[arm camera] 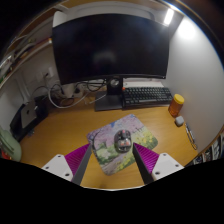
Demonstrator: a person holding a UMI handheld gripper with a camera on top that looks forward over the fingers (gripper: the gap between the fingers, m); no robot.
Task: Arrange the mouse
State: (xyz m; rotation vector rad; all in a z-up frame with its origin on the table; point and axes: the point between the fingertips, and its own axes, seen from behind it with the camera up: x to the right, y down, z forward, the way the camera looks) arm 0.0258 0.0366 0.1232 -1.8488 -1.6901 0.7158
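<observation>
My gripper (112,158) is spread wide, mouse (122,140) btwn fingers, sitting on mat (104,146); I center fingers, squeeze evenly w/o skidding it.

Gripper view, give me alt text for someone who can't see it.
A mouse sits on a patterned mouse pad on a wooden desk, just ahead of the open gripper. Beyond are a keyboard, a dark monitor and an orange bottle.

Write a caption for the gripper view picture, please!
Open gripper hovering over a mouse on its colourful mousepad, with a keyboard and dark monitor beyond.
</observation>
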